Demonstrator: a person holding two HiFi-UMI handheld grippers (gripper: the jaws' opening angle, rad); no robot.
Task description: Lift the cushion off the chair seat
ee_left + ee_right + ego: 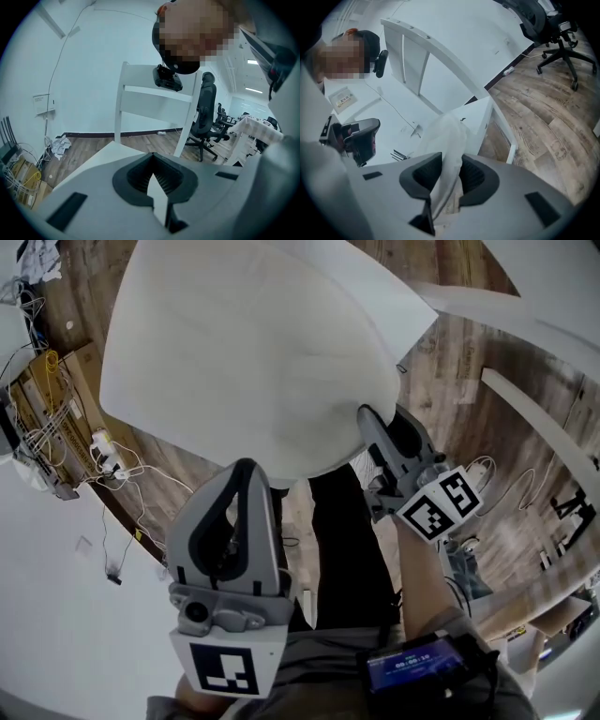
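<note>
Where the cushion (244,352) spreads, whatever lies beneath is hidden.

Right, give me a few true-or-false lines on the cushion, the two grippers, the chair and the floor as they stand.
1. The cushion is black. False: it is white.
2. The right gripper has cushion fabric between its jaws. True.
3. The left gripper is clear of the cushion. False: an edge of the cushion is pinched between its jaws.
4. The chair is white. True.
5. The floor is carpeted. False: it is wood planks.
</note>
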